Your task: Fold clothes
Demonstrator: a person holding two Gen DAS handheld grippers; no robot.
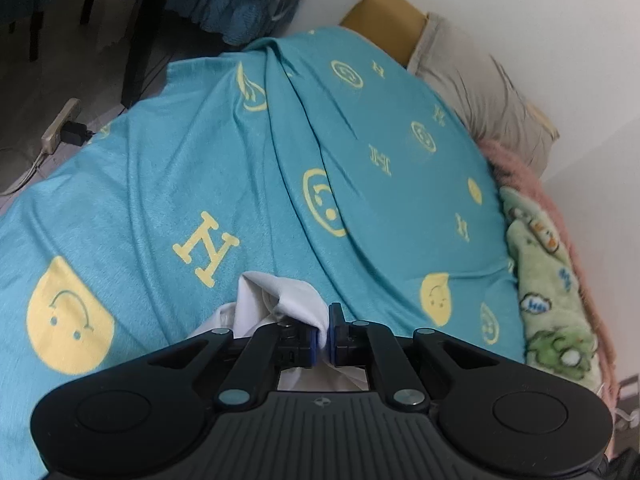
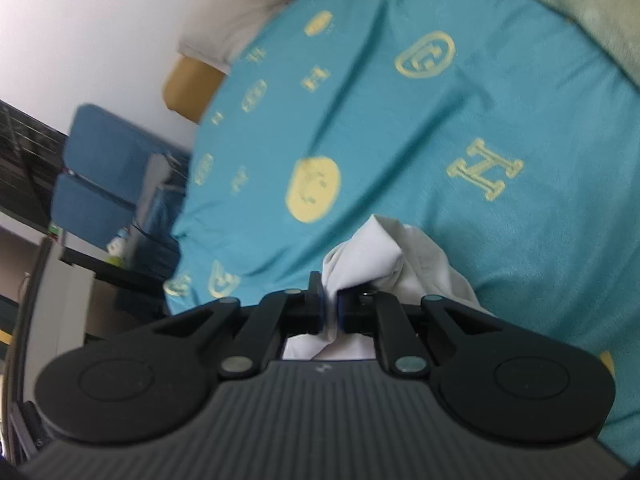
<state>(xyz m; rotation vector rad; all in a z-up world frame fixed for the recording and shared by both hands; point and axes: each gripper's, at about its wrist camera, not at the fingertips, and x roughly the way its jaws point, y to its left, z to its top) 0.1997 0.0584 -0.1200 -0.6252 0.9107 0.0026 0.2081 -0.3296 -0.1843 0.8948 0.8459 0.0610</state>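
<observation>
A white garment (image 1: 276,300) bunches up between the pads of my left gripper (image 1: 323,336), which is shut on a fold of it, low over the turquoise bed cover (image 1: 168,168) with yellow smiley faces. In the right wrist view the same white garment (image 2: 384,256) rises in a crumpled peak from my right gripper (image 2: 329,312), whose blue pads pinch a fold of it above the turquoise bed cover (image 2: 400,128). Most of the garment hangs below both grippers, out of sight.
A grey pillow (image 1: 480,92) and a yellow pillow (image 1: 384,16) lie at the bed's head by the white wall. A green cartoon blanket (image 1: 548,292) and pink fleece run along the wall side. A power strip (image 1: 60,124) lies on the floor; blue chairs (image 2: 100,176) stand beside the bed.
</observation>
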